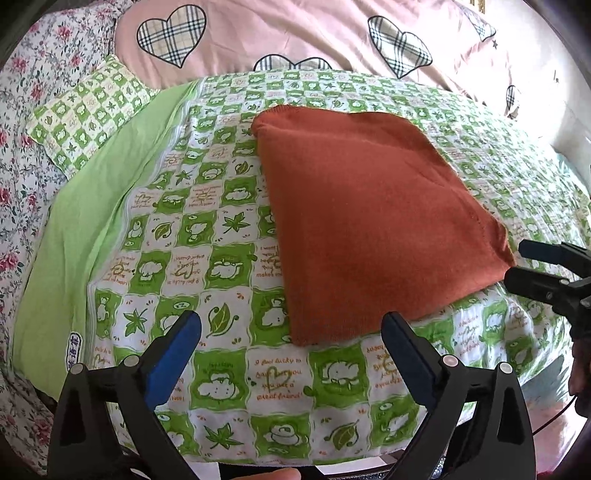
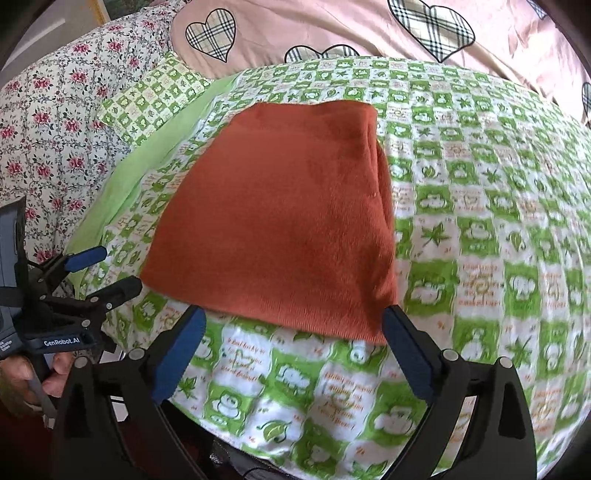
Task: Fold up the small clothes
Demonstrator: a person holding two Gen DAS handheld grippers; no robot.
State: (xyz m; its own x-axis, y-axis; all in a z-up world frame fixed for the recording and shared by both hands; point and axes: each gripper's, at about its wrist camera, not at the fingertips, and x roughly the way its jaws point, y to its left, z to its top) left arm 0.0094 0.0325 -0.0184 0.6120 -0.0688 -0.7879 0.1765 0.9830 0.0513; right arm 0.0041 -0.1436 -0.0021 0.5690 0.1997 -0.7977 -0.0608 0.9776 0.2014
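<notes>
While spread wide with nothing between the blue pads, left gripper (image 1: 291, 332) hangs over the near edge of the bed, tips just short of the folded cloth's near hem. Right gripper (image 2: 293, 325) likewise gaping, jaws apart and empty, its right pad (image 2: 406, 350) at the cloth's near right corner, though touching or just beside cannot be told. Seen from the right wrist, left gripper (image 2: 105, 269) sits off the cloth's near left corner, fingers parted, held by a hand (image 2: 33, 376) at the lower left. Seen from the left wrist, right gripper (image 1: 517, 262) sits at the cloth's right corner, also parted.

Rust-orange cloth (image 1: 369, 221) lying flat, folded into a rough rectangle, free of both grippers, on a green and white checked quilt (image 1: 221, 369) with leaves and cartoon animals. Plain light-green sheet (image 1: 74, 229) beside the quilt to the left, a matching checked pillow (image 1: 88, 118) beyond it, a floral sheet (image 1: 22, 147) at far left. Pink cover with plaid hearts (image 1: 258, 33) bunched behind.
</notes>
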